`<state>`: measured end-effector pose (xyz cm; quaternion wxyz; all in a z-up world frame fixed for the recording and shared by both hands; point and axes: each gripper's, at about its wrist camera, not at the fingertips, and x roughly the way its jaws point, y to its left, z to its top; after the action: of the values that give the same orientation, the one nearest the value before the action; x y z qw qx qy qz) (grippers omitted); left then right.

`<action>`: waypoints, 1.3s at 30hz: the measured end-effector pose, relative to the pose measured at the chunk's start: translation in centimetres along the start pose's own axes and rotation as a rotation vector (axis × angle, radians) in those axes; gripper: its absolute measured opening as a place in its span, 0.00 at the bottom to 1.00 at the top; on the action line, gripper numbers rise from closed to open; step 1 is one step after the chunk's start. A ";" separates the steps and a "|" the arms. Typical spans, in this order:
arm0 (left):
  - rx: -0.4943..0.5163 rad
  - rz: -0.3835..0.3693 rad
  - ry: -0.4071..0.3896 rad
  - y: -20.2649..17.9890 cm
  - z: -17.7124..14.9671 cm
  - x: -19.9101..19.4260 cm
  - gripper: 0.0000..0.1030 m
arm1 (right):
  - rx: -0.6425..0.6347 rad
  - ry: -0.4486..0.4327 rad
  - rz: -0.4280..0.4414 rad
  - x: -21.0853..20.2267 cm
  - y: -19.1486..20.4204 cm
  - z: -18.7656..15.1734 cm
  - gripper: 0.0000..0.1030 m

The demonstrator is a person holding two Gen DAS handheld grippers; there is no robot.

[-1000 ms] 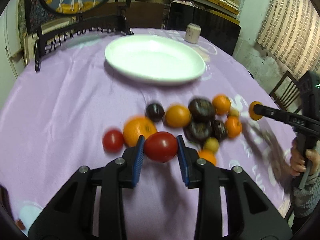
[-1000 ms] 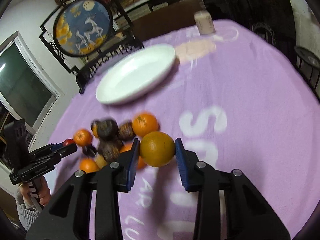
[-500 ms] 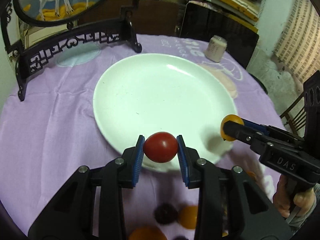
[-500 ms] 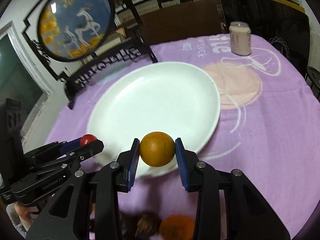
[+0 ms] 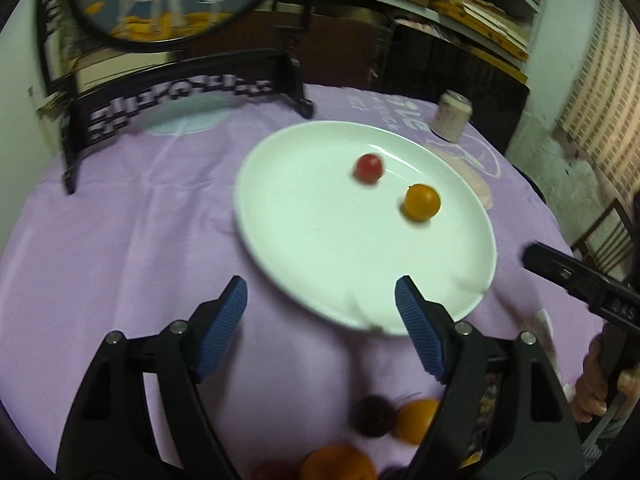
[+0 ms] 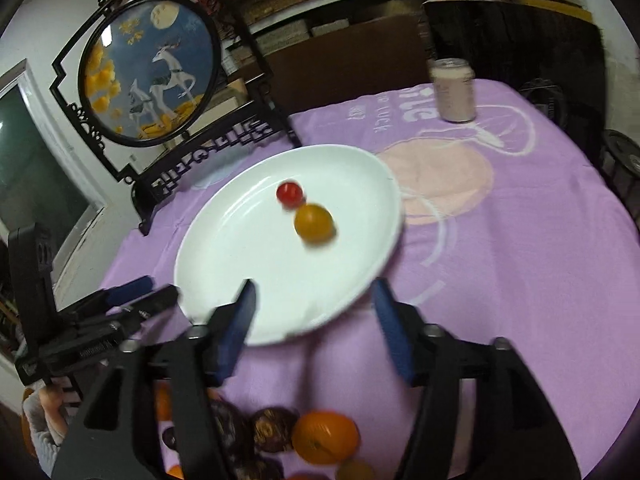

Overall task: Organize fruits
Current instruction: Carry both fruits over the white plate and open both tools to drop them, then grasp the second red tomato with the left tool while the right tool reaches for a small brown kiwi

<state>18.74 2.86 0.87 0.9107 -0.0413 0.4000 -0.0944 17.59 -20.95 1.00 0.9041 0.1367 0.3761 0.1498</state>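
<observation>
A: Both hand-held grippers are empty — the left hand-held gripper (image 5: 320, 308) is spread wide at the lower centre of its frame, just short of the white plate (image 5: 280, 256).

B: Same for the right hand-held gripper (image 6: 312, 312), fingers wide apart with nothing between them. The red tomato (image 6: 289, 194) and the orange fruit (image 6: 313, 222) sit on the plate, mid-frame, touching or very nearly.

A: Both look smeared, so I judge they may be rolling. On a shallow plate, that could carry one over the rim onto the purple tabletop (image 6: 520, 260).

B: And the pile of remaining fruit (image 6: 324, 436) sits bunched at the bottom edge. Reach in carelessly and a finger could knock a neighbour loose — round fruit won't stay put.
</observation>
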 end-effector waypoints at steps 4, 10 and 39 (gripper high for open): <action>-0.074 0.049 -0.005 2.6 -2.4 -2.1 0.84 | -0.015 -0.018 -0.011 -2.1 0.0 -1.9 0.65; -0.141 0.089 -0.012 4.9 -6.4 -5.2 0.88 | 0.033 -0.089 -0.042 -6.0 -1.4 -5.2 0.87; 0.134 0.330 -0.054 3.0 -9.9 -6.1 0.97 | 0.152 -0.086 -0.007 -8.0 -4.0 -7.3 0.87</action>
<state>7.83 7.07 -1.85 0.9250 0.0830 0.3695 0.0310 7.58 -26.68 -0.32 0.9071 0.2096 0.3475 0.1115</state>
